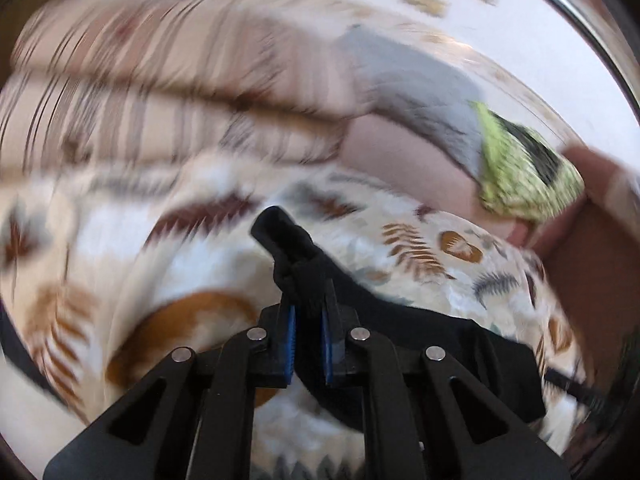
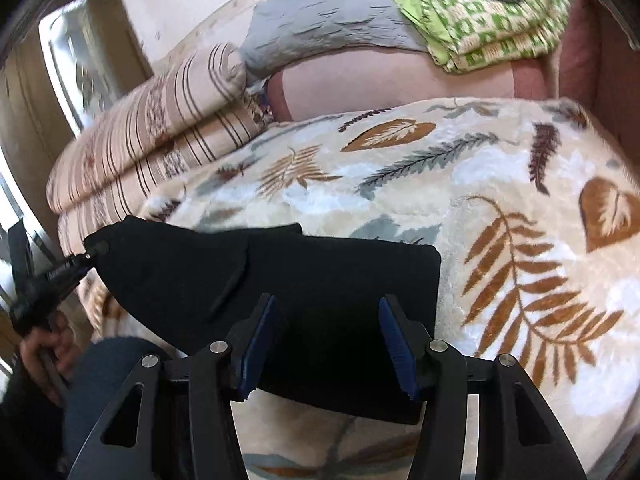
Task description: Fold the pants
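Landmark: black pants (image 2: 280,300), lying on the leaf-print blanket (image 2: 520,184) over the bed, already in a compact folded block.

Nearest: right gripper (image 2: 328,344) hovering right over the pants' near edge, jaws standing apart, blue pads clear of the cloth, nothing held. Probably parked there to pin or catch the block during the next fold.

Left gripper (image 1: 309,340) clamped tight on a bunched corner of the pants, cloth squeezed between the blue pads and poking out past the tips. Seen from the right wrist, that corner drawn up off the blanket at the pants' left end, likely for a fold across.

Beyond the pants: striped folded bedding (image 2: 152,136), then grey pillow (image 2: 320,24) and green checked cloth (image 2: 488,20) at the far end. Out of the way, not involved.
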Demonstrator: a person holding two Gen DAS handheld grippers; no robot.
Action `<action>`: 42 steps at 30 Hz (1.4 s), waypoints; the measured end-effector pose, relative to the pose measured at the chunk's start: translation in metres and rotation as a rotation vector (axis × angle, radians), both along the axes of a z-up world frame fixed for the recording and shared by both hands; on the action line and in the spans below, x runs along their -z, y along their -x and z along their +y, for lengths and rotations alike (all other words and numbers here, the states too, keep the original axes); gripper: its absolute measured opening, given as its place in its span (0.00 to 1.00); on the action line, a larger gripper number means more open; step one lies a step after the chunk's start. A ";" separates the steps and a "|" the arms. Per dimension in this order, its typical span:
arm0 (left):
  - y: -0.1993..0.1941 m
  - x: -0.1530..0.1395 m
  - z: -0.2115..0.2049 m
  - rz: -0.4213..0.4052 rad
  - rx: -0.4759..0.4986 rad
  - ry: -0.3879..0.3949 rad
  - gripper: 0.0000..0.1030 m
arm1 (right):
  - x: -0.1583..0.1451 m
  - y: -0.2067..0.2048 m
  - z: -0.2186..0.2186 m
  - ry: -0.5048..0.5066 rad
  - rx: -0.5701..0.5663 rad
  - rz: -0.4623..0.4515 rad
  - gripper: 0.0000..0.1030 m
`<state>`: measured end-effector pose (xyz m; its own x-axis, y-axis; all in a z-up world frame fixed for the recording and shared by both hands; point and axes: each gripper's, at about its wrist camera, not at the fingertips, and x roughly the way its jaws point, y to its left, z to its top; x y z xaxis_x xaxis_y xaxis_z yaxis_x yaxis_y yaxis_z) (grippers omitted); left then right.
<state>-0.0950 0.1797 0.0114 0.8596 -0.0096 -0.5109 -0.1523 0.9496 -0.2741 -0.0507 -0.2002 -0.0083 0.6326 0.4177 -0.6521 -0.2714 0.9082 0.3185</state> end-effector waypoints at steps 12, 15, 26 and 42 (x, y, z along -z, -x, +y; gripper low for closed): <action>-0.014 -0.058 -0.122 -0.052 0.468 0.123 0.07 | -0.046 -0.028 -0.026 -0.159 -0.161 -0.002 0.62; -0.017 -0.052 -0.164 -0.017 0.535 0.106 0.07 | -0.034 -0.029 -0.049 -0.359 -0.158 0.027 0.62; -0.027 -0.010 -0.259 0.113 0.619 -0.056 0.07 | 0.008 -0.039 -0.103 -0.691 0.048 0.201 0.64; -0.018 -0.002 -0.252 0.245 0.768 0.199 0.29 | -0.009 -0.032 -0.092 -0.324 0.141 0.093 0.64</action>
